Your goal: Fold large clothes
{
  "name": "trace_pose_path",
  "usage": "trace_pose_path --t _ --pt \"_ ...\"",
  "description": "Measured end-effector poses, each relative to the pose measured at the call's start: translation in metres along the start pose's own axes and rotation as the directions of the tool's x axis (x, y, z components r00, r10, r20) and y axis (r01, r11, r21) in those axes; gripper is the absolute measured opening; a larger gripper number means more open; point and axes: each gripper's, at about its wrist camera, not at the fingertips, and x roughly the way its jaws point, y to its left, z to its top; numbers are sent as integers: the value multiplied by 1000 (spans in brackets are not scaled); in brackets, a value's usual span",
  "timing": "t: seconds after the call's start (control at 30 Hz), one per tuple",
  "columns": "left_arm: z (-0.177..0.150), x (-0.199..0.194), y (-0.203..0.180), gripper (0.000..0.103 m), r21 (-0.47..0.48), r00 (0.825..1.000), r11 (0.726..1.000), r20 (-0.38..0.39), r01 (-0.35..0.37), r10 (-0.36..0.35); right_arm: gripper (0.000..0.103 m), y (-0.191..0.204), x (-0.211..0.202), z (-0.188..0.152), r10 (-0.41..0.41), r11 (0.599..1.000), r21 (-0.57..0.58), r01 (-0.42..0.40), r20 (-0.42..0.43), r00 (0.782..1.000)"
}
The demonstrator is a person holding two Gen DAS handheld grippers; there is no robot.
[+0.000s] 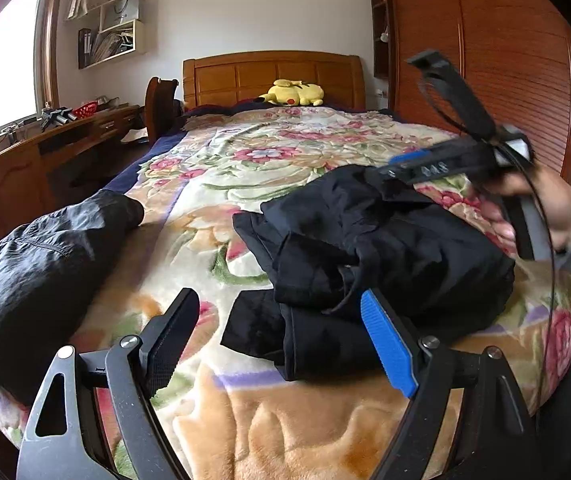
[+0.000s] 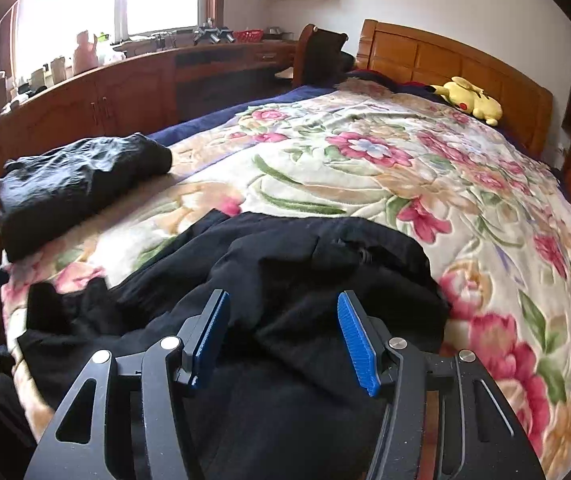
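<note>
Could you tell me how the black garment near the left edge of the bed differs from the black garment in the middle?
The left garment looks shiny and finely wrinkled; the middle garment looks matte and soft. The left one lies as a compact bundle at the bed's edge, while the middle one is a looser heap with flaps sticking out. The right hand-held gripper hangs open over the middle one; nothing is near the left one. Both are black and rest on the floral blanket.

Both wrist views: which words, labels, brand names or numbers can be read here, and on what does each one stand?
Pale characters on the right gripper, seen in the left wrist view: blurred, perhaps digits, not readable.
Spines of the binders on the wall shelf: too small to read.
Black garment, second black garment, floral blanket, yellow plush toy: no text visible.
</note>
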Motion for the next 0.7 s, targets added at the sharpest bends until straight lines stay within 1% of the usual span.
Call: trace_pose_path --t 0.07,0.2,0.27,0.3,0.33,0.37,0.43,0.53,0.57,0.7 --pt "-2 6 1 84 0 1000 1000 -17 -5 5 62 -1 13 7 19 1000 0 -19 -16 1000" --pt "-7 15 3 84 3 999 1000 -46 -13 13 62 1 43 20 34 998 -45 -37 -77 996" --pt "-10 19 4 84 4 998 1000 -58 -17 18 62 5 62 21 44 995 -82 -58 -163 986" --pt "-12 21 6 84 2 998 1000 -65 -17 17 61 6 71 20 68 993 -83 -86 -198 978" --pt "-13 22 7 84 0 997 1000 -72 -17 17 46 8 77 18 93 989 -91 -116 -223 970" --pt "-15 24 8 84 -1 997 1000 -76 -18 18 29 10 83 17 102 986 -102 -130 -242 965" --pt "-16 25 9 84 -3 997 1000 -79 -15 15 7 14 89 16 137 979 -114 -171 -261 956" --pt "-17 26 11 84 -11 997 1000 -74 -7 6 3 23 93 17 128 972 -159 -173 -258 958" --pt "-17 26 12 84 -16 997 1000 -74 -4 2 2 25 93 18 121 971 -171 -166 -249 961" --pt "-13 25 14 84 -25 998 1000 -58 13 -14 1 34 87 23 71 973 -206 -104 -160 984"
